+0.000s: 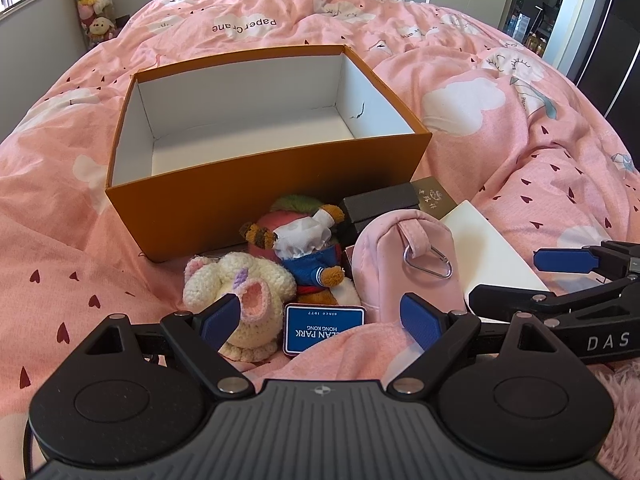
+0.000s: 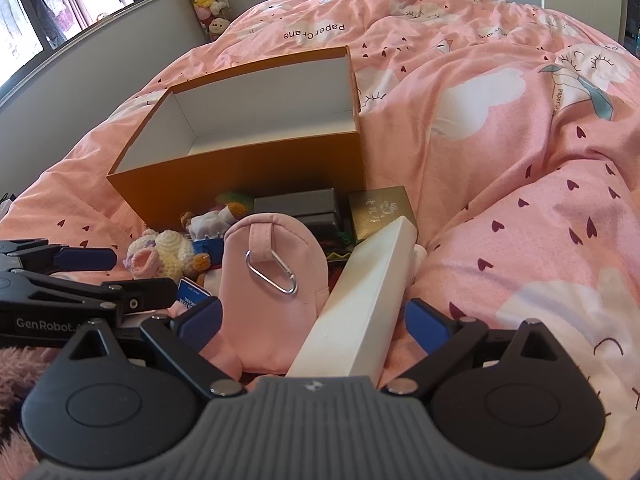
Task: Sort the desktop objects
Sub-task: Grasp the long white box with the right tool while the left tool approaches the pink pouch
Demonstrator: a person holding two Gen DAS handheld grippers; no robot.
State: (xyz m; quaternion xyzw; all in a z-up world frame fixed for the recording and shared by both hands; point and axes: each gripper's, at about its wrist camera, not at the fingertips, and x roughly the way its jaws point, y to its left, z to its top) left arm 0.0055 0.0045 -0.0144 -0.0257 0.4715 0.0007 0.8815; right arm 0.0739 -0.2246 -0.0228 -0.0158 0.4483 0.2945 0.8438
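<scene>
1. The bed (image 1: 500,152) is covered by a pink quilt printed with white clouds, small dark hearts and the words "Paper Crane"; everything else lies on it.
2. An orange cardboard box (image 1: 264,188) with a white inside sits open and empty in the middle of the bed, its long side facing the cameras.
3. A long white box (image 2: 368,300) lies tilted at the right edge of the pile, its near end between the fingers of the right tongs (image 2: 316,322), which stand wide apart and grip nothing.
4. A pink fabric pouch (image 1: 396,256) with a strap loop and a silver carabiner (image 1: 428,260) rests against the white box's left side.
5. The left tongs (image 1: 324,320) are also spread apart and hold nothing, low over the near edge of the pile.
6. Dark grey boxes (image 2: 296,204) are stacked just in front of the orange box, with a gold-coloured box (image 2: 380,210) bearing printed characters beside them on the right.
7. A plush bear (image 1: 308,248) in a blue top and white hat lies among the pile, leaning on something pink and green.
8. A cream crocheted toy (image 1: 244,292) with pink ears sits at the pile's left, touching the bear.
9. A blue tin (image 1: 324,330) reading "HONG KONG" lies flat between the left tongs' fingers, nearest the camera.
</scene>
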